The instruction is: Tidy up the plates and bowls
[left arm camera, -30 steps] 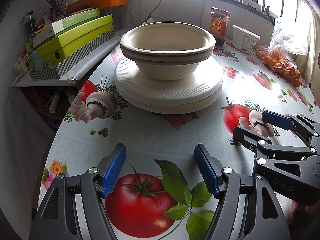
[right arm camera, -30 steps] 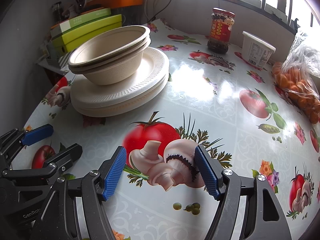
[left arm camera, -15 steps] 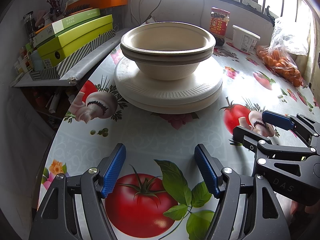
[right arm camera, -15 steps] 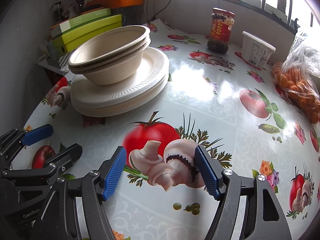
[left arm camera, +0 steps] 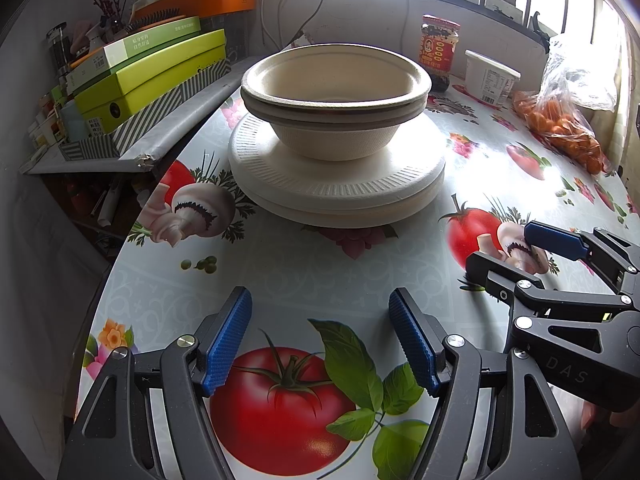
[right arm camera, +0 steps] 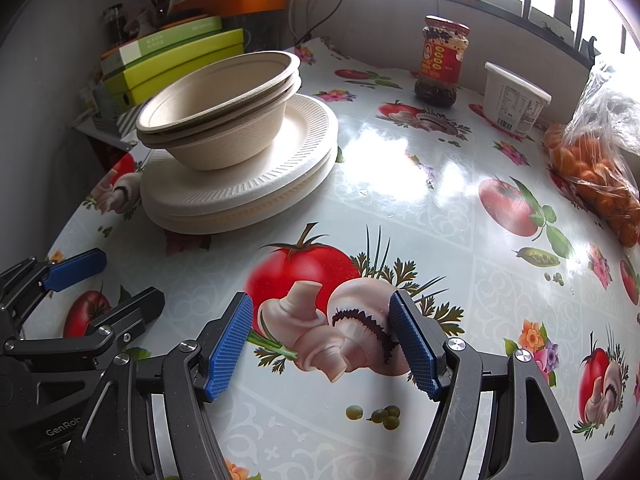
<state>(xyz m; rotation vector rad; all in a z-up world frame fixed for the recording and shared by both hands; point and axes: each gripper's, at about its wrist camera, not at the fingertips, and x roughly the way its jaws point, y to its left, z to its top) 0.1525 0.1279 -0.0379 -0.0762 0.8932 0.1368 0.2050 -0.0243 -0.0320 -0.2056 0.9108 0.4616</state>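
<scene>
Nested bowls [left arm camera: 335, 96] sit upright on the stacked plates [left arm camera: 336, 184], the pile standing on the vegetable-print table [left arm camera: 280, 264]. Left gripper [left arm camera: 320, 336] and right gripper [right arm camera: 321, 340] both hover near the plates on their window-far side, fingers spread apart, gripping nothing. Sauce jar [right arm camera: 440, 66], white tub [right arm camera: 514, 100] and bagged oranges [right arm camera: 596, 176] lie beyond the plates.

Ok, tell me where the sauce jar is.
The sauce jar stands at the table's far edge by the wall, right of the bowls in the right wrist view, with the white tub on its right.
</scene>
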